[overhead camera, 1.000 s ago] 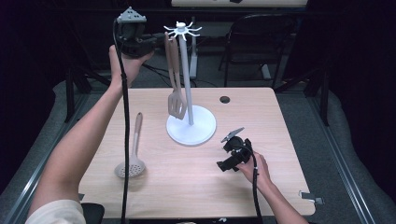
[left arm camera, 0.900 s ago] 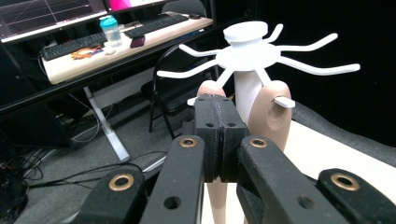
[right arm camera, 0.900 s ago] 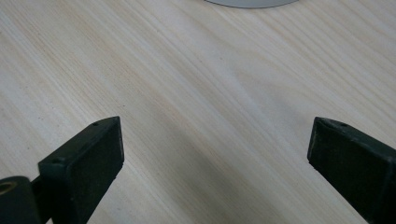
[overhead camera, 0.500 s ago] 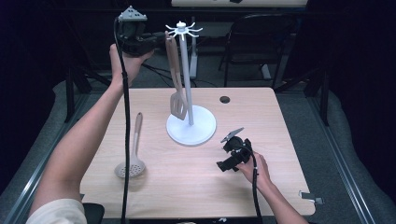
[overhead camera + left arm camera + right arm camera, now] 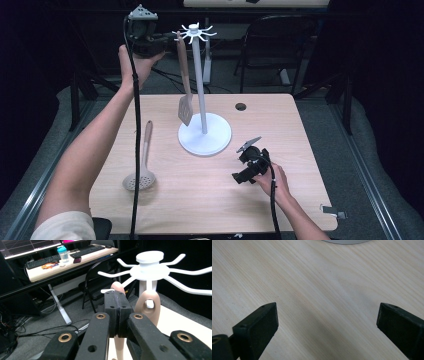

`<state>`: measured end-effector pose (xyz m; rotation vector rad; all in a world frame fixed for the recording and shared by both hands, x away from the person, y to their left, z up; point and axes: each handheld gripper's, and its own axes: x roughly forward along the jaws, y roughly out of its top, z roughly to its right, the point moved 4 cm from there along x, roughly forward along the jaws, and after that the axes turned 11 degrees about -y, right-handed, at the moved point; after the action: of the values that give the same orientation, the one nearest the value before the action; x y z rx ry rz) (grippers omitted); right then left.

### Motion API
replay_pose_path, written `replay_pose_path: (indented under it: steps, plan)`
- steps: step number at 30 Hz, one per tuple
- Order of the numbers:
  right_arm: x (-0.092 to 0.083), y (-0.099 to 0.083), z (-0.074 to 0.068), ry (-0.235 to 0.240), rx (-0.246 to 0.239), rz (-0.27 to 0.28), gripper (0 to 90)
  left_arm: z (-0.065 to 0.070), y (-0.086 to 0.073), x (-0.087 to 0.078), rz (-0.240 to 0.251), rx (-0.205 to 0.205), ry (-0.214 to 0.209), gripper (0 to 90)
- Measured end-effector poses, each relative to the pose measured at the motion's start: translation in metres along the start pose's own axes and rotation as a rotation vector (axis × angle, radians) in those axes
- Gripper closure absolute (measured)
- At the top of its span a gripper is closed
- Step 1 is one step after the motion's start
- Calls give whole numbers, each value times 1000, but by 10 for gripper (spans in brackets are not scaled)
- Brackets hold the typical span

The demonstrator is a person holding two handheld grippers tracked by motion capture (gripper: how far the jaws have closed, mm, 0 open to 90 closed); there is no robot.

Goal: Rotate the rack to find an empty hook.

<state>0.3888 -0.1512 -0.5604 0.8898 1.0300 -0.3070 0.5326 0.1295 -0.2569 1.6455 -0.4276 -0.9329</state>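
My left gripper [image 5: 167, 40] is raised beside the top of the white utensil stand [image 5: 199, 75]. Its jaws are shut on the top of a wooden slotted spatula [image 5: 184, 85], which hangs down alongside the post. In the left gripper view the pads [image 5: 117, 307] are pressed together, the tan handle tip [image 5: 118, 287] pokes out above them, and a white hook tip [image 5: 106, 291] lies close by. A looped tan handle end [image 5: 147, 306] shows in front of the post. My right gripper [image 5: 240, 162] rests low on the table, open over bare wood [image 5: 324, 302].
A wooden-handled skimmer spoon [image 5: 141, 165] lies on the table's left side. The stand's round white base [image 5: 220, 140] sits mid-table, and its edge [image 5: 347, 241] is just ahead of the right gripper. A dark cable hole [image 5: 240, 106] is at the back. Chairs and desks stand beyond the table.
The left gripper and the spatula have shifted only slightly by the stand's top. The right gripper has stayed where it was.
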Motion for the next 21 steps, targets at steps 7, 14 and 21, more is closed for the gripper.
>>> replay_pose_path:
  steps: [7,14,21]
  plan:
    - [0,0,0,-1,-2,-2,34,-4,0,3,-1,1,6,896]
    - [0,0,0,4,1,3,34,-7,-6,-5,8,-18,6,853]
    - [0,0,0,3,-2,-1,34,-4,-17,-14,-5,-28,21,633]
